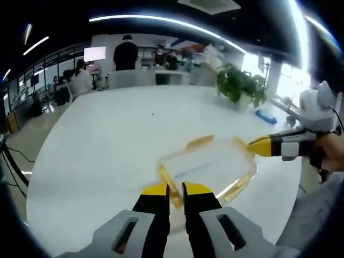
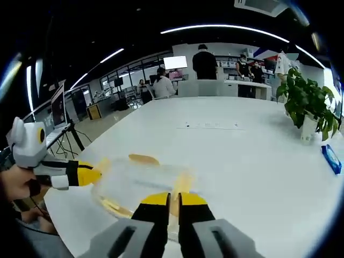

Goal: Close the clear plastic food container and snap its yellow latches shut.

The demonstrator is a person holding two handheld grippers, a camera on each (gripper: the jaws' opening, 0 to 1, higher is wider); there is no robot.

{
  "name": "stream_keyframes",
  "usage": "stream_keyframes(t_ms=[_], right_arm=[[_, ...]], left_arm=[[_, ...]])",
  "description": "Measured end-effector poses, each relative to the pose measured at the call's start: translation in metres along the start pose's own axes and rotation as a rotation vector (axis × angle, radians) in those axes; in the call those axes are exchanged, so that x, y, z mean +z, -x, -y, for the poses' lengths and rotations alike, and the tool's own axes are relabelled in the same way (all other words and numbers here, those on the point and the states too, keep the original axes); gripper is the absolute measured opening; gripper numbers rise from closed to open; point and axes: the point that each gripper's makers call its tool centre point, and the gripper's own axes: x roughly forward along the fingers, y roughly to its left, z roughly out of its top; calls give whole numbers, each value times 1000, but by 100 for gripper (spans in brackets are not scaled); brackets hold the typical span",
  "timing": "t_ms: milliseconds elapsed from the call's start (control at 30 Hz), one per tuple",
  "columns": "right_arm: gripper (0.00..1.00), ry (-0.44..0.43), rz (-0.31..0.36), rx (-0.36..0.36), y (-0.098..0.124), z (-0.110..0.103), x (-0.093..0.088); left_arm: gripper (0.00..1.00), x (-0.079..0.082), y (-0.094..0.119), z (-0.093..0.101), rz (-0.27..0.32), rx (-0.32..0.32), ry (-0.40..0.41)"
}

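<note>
The clear plastic food container (image 1: 207,164) lies flat on the white table (image 1: 118,140), lid on, with yellow latches sticking out around its rim. My left gripper (image 1: 176,189) is closed down to a narrow slit on the near yellow latch (image 1: 172,180). My right gripper (image 1: 257,146) comes in from the right, its tip against the container's right end. In the right gripper view the container (image 2: 140,180) looks blurred; my right gripper (image 2: 174,199) pinches a yellow latch (image 2: 183,184), and my left gripper (image 2: 92,174) touches the container's left end.
A potted plant (image 1: 242,86) (image 2: 309,102) and a flat blue object (image 1: 266,116) (image 2: 333,158) stand on the table beyond the container. Its curved edge (image 1: 32,183) runs close by. People stand and sit at a counter (image 2: 226,86) at the back.
</note>
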Motion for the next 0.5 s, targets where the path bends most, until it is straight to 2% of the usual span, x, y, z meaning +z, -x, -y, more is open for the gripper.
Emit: stream_keyframes(t_ms=[500], right_arm=[[1,-18,-4,-28,4,14,0]], left_arm=[[5,4,-6,12,3,-20,12]])
